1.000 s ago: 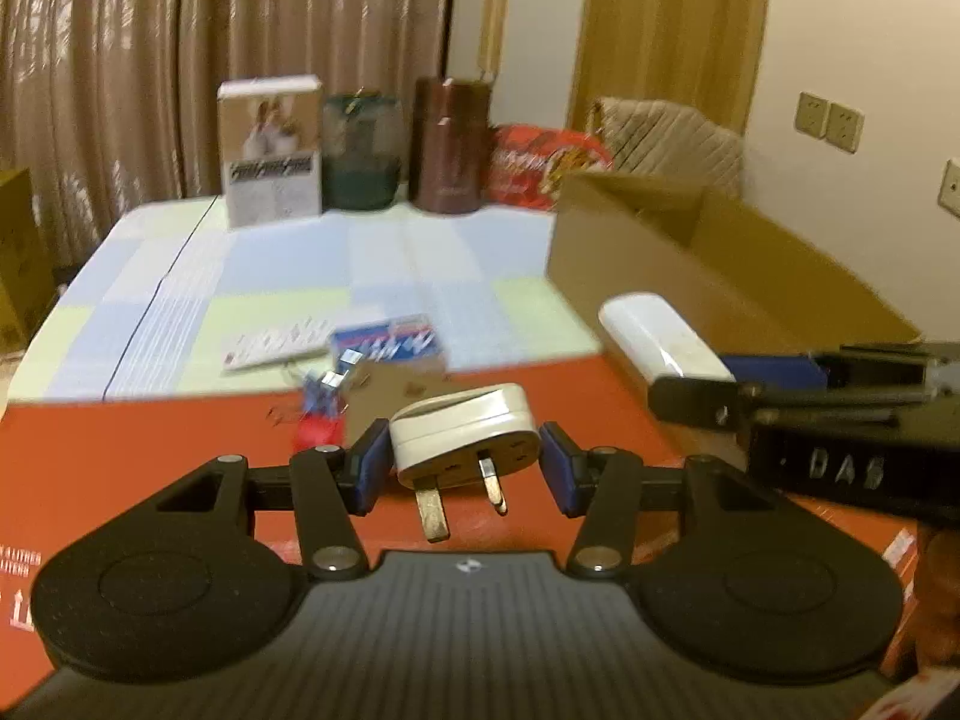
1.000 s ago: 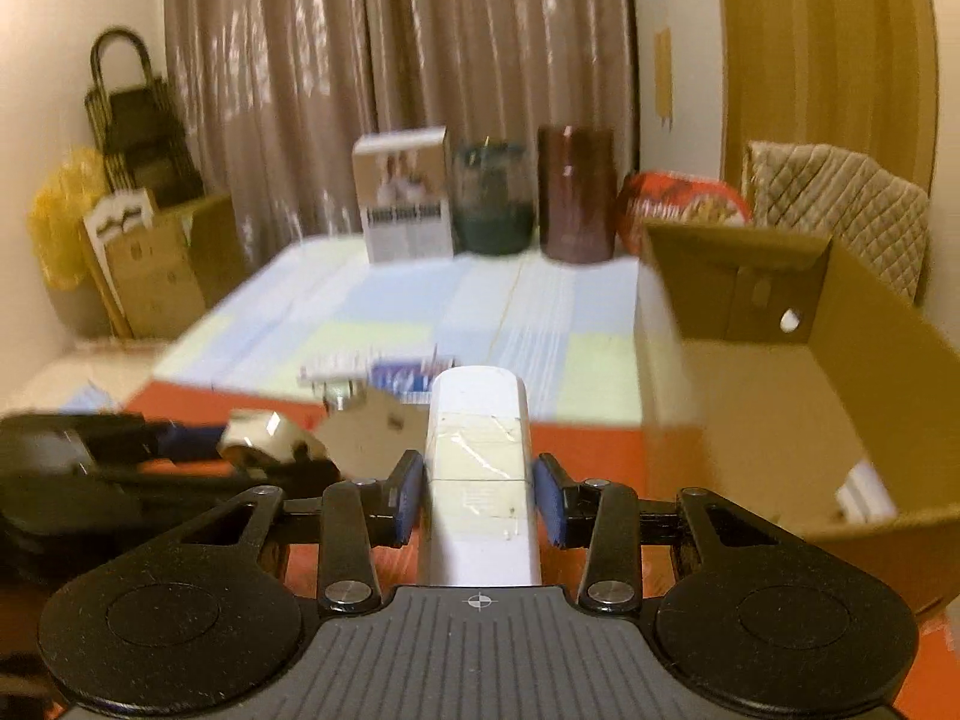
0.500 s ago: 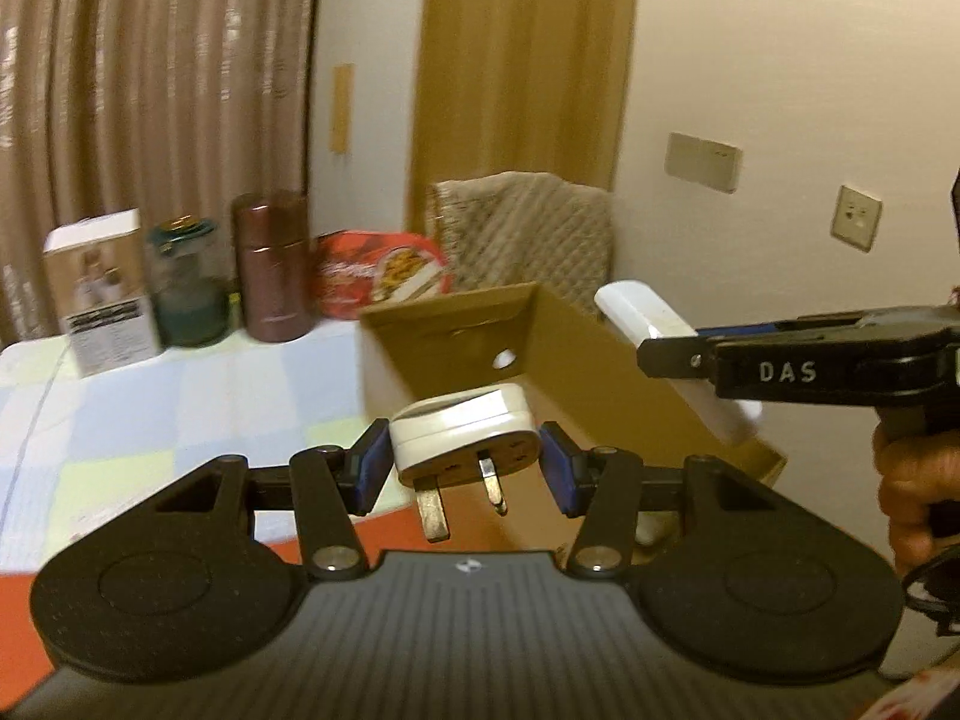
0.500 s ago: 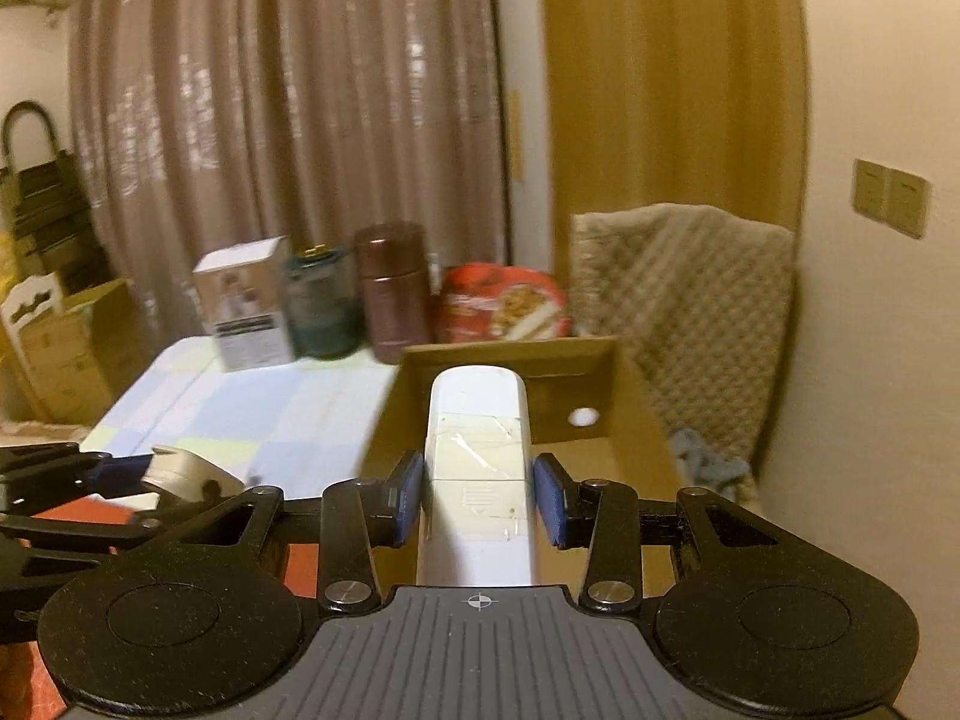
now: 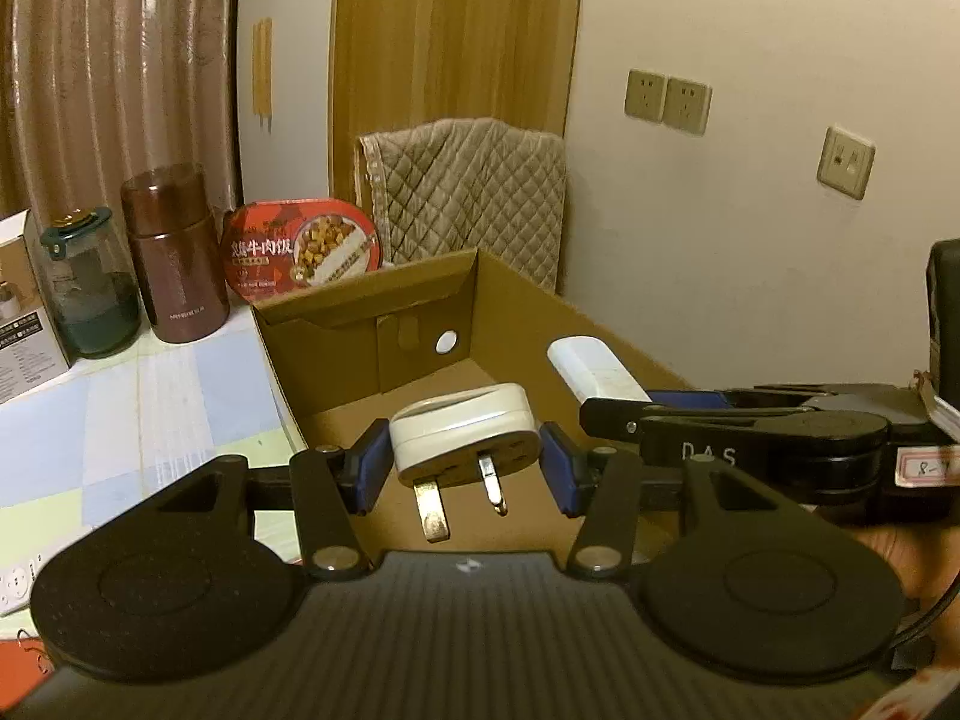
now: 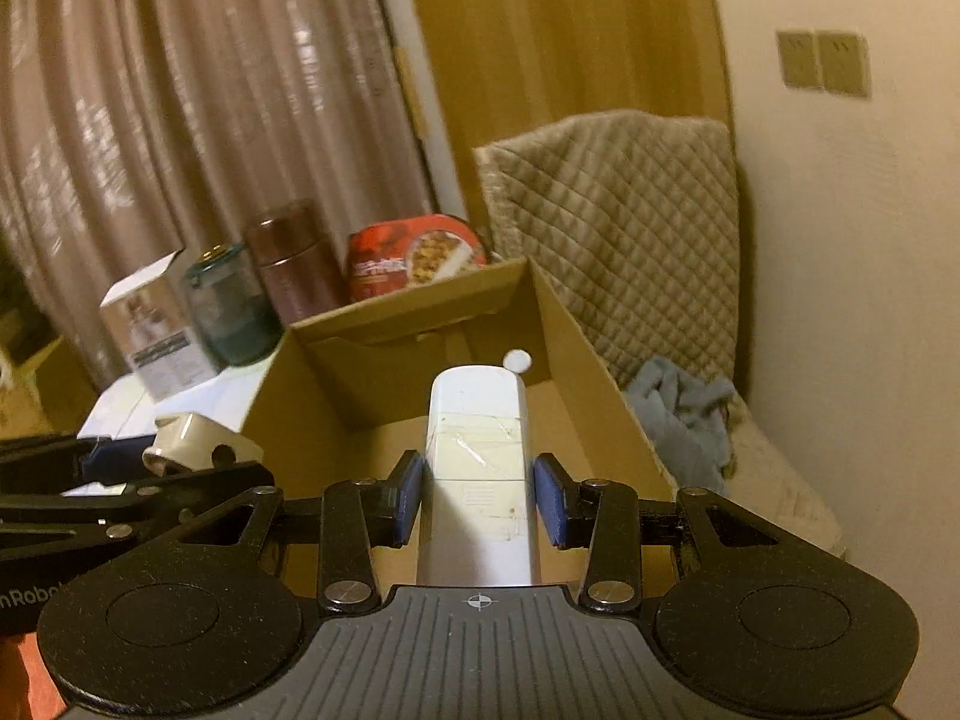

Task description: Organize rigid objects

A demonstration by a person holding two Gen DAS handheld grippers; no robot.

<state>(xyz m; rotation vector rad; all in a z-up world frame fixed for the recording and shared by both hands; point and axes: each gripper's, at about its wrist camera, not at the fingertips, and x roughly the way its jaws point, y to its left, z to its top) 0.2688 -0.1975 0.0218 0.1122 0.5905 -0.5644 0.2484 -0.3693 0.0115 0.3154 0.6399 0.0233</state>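
My left gripper (image 5: 465,465) is shut on a white three-pin plug adapter (image 5: 462,435), prongs toward the camera, held over the open cardboard box (image 5: 360,294). My right gripper (image 6: 478,501) is shut on a long white remote-like device (image 6: 477,456) with tape across it, also held over the cardboard box (image 6: 600,372). In the left wrist view the right gripper (image 5: 618,405) comes in from the right with the white device (image 5: 591,369). In the right wrist view the left gripper enters at lower left with the adapter (image 6: 198,447).
Behind the box stand a brown canister (image 5: 174,258), a green-lidded glass jar (image 5: 84,288), a white carton (image 5: 18,306) and a red food bowl (image 5: 303,249) on a checked cloth (image 5: 150,402). A quilted chair (image 5: 468,192) and a wall lie to the right.
Both grippers have swung right from the red table surface and now hang over the cardboard box. Each still holds its object.
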